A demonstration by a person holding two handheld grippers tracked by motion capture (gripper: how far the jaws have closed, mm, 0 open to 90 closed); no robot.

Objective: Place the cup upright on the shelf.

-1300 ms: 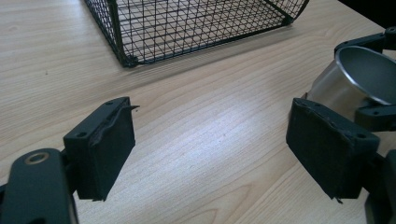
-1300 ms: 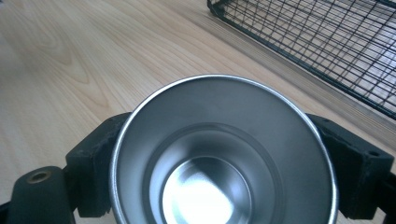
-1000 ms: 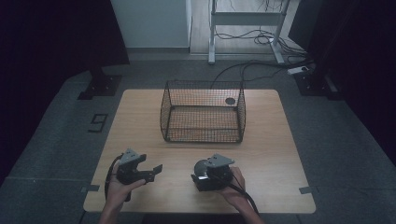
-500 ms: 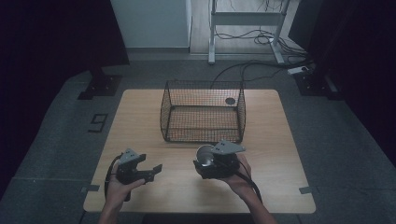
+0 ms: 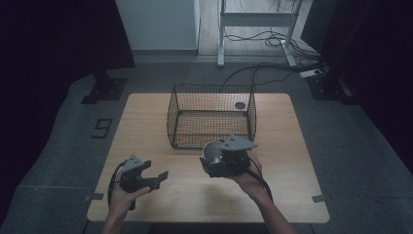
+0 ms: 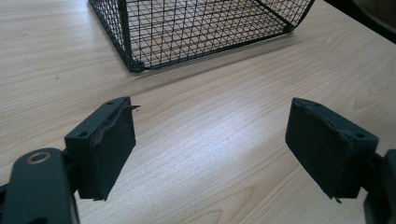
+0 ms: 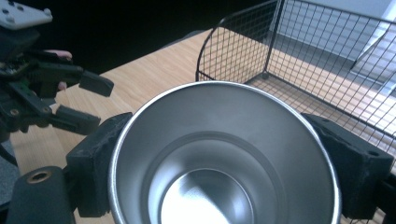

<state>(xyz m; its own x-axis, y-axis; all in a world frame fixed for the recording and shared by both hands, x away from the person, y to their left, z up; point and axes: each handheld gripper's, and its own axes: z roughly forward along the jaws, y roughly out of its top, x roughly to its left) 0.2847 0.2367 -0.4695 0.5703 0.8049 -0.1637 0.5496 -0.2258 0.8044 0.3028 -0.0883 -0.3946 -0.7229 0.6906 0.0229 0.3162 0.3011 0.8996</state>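
The right gripper [image 5: 214,158] has its jaws clamped on a steel cup [image 7: 224,154], held above the wooden surface [image 5: 292,146] just at 6 o'clock of the wire basket [image 5: 212,117]. At 8 o'clock, the left gripper [image 5: 158,178] hovers with jaws wide apart, nothing between them.

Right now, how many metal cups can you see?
1. The steel cup is clamped between the right gripper's jaws, held above the table just in front of the wire basket. The basket looks empty.
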